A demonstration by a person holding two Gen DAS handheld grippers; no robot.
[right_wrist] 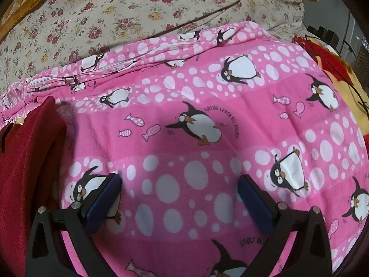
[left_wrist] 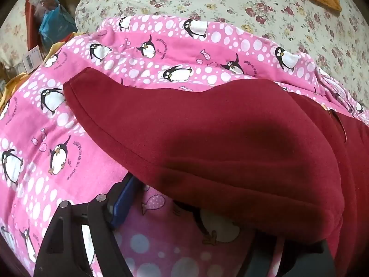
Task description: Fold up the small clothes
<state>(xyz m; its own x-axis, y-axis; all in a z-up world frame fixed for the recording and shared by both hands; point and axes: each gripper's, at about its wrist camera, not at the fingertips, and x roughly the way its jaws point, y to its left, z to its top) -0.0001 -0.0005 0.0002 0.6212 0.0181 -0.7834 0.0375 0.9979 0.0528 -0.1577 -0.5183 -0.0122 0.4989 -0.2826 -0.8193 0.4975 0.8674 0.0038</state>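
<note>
Red garment [right_wrist: 25, 157] lies left of (clear of) right tool [right_wrist: 180, 198].

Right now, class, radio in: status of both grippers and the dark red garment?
Right gripper open, empty, over the pink penguin-print blanket. Left gripper open; dark red fleece garment draped across its view, hiding one finger. Garment not yet folded.

Wide-open right gripper [right_wrist: 180, 196] above pink penguin blanket [right_wrist: 207, 92], dark red garment [right_wrist: 25, 157] at left edge.
</note>
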